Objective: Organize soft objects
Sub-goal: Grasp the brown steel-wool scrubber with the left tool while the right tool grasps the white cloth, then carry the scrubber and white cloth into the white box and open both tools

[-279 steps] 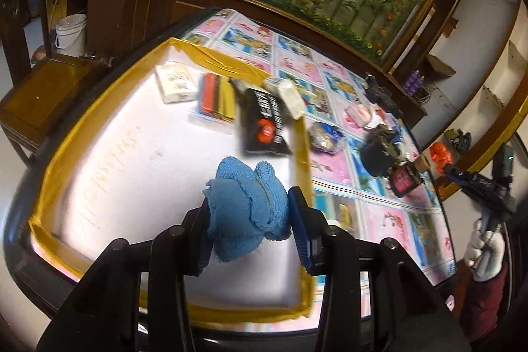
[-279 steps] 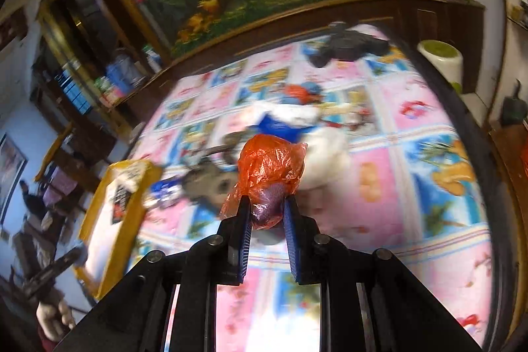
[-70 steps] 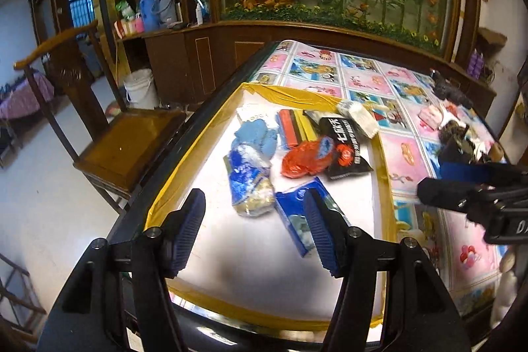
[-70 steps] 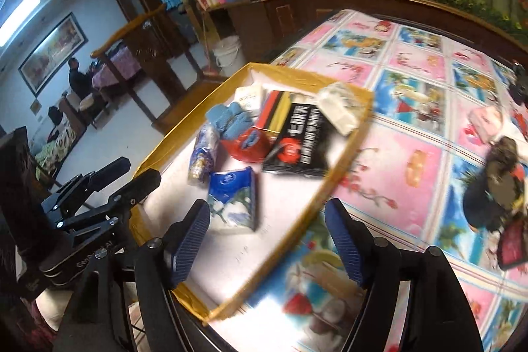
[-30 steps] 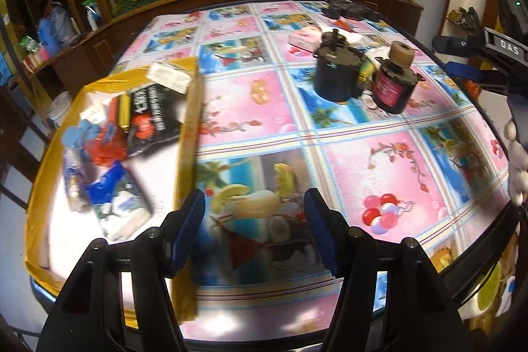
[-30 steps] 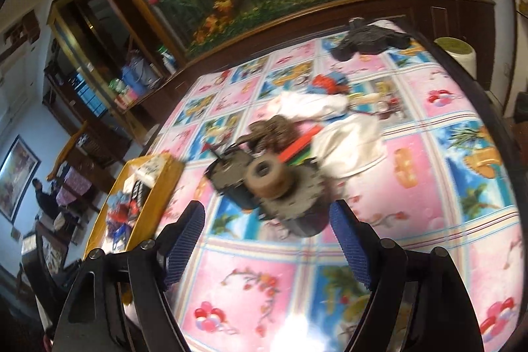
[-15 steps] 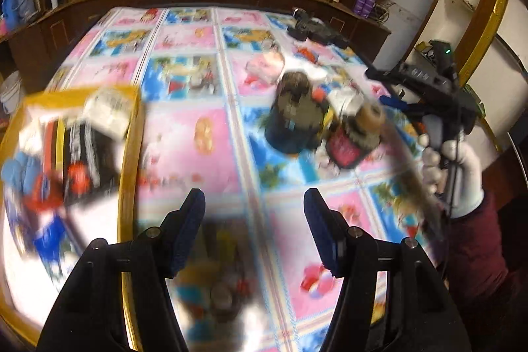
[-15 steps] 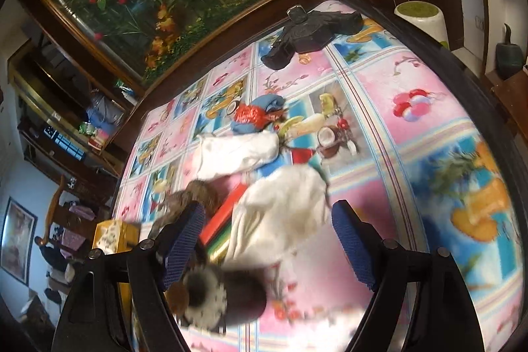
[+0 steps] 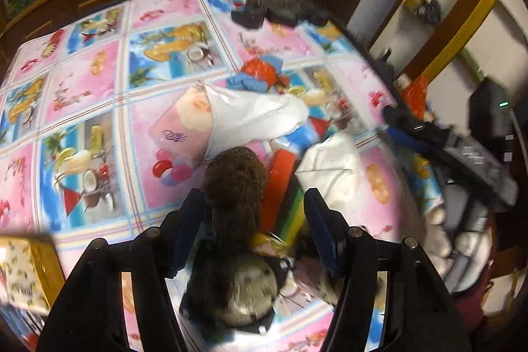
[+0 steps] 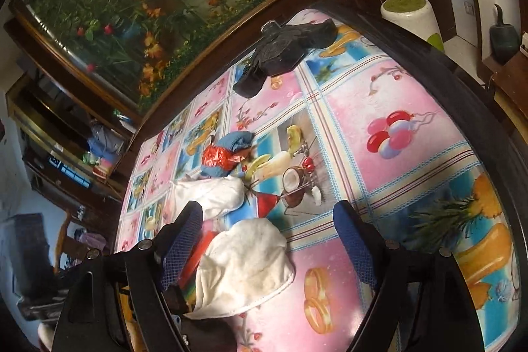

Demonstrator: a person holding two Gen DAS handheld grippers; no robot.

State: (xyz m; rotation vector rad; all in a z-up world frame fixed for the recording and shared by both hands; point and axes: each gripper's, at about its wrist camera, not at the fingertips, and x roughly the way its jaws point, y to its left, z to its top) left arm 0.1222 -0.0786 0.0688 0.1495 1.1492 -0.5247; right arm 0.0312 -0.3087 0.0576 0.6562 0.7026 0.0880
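Note:
My left gripper is open, its jaws either side of a dark brown fuzzy-topped object on a black base. Red, black and green sponges lie just right of it. A white cloth lies further right, a white bag beyond, and a blue cloth with a red wrapper behind. My right gripper is open and empty above the white cloth. The white bag and the red wrapper on the blue cloth lie beyond it.
A yellow-rimmed tray corner shows at the lower left. A black device lies at the table's far edge, also in the right view. A pink card lies left of the bag. The other gripper and gloved hand are at the right.
Both grippers have left the tray and swung to the pile on the tablecloth. The left has closed in around the brown object; the right has come down over the white cloth.

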